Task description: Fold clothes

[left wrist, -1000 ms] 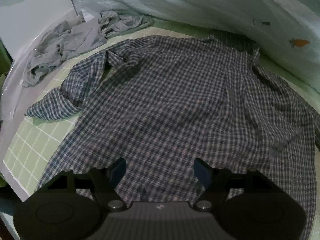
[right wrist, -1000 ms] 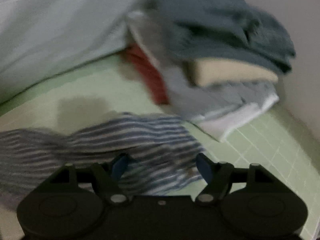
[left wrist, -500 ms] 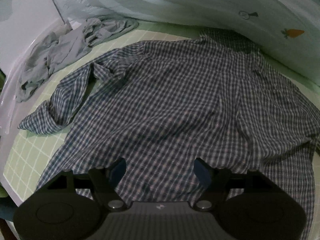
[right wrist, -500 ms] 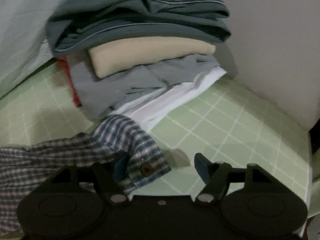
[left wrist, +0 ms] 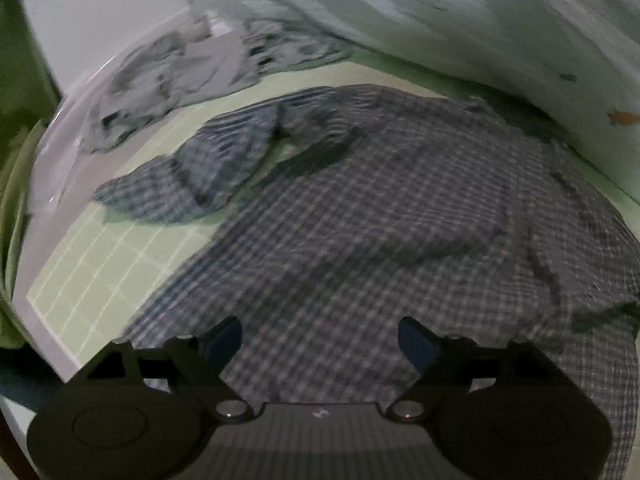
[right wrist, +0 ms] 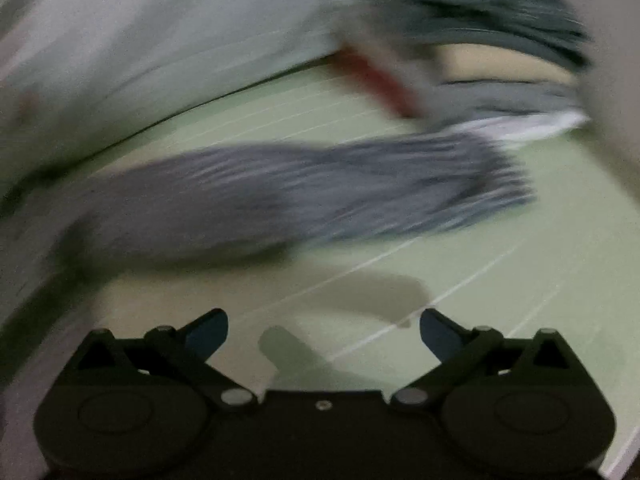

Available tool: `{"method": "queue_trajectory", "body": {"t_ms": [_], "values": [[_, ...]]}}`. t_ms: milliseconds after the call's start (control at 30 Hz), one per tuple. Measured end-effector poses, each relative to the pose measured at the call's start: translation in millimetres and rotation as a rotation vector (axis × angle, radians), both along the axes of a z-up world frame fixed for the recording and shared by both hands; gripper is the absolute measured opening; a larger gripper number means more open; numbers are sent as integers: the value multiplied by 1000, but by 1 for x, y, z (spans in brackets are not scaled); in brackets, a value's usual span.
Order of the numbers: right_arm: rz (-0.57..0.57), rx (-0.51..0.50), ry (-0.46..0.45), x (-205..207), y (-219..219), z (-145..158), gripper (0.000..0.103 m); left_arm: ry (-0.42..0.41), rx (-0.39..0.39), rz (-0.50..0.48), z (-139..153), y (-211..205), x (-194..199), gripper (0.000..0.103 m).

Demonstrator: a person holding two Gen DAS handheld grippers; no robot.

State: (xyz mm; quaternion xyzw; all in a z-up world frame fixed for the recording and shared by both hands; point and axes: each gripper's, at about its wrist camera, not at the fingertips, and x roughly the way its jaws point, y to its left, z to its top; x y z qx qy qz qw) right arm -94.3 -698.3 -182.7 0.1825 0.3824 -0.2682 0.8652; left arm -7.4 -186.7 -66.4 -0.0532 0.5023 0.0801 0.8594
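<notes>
Checked shirt (left wrist: 380, 220) spread flat, rumpled

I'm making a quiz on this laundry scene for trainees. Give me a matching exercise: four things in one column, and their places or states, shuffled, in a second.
Things:
1. plaid shirt
2. crumpled grey garment
3. folded stack
4. right gripper

Places or states:
A. piled in the far right corner
B. open, over bare green mat
C. spread flat on the mat
D. bunched at the far left edge

Pairs: 1-C, 2-D, 3-A, 4-B
</notes>
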Motion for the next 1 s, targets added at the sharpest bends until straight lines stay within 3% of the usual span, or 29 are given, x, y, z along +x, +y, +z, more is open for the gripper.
{"method": "queue_trajectory", "body": {"t_ms": [133, 300, 500, 667, 800, 933, 1000], "values": [[170, 24, -36, 14, 82, 12, 103, -2, -5, -1, 1, 42, 5, 87], [287, 36, 24, 36, 163, 10, 103, 11, -15, 12, -6, 101, 27, 87], [198, 53, 78, 44, 211, 0, 103, 19, -31, 6, -24, 150, 68, 86], [89, 41, 126, 45, 243, -5, 103, 42, -62, -10, -42, 177, 102, 71], [-9, 32, 128, 40, 264, -3, 103, 61, -86, -23, -56, 198, 128, 71], [-37, 14, 147, 37, 283, -3, 103, 67, -96, -44, -66, 211, 146, 71], [-47, 9, 162, 35, 290, -5, 103, 67, -82, -52, -67, 214, 149, 61]]}}
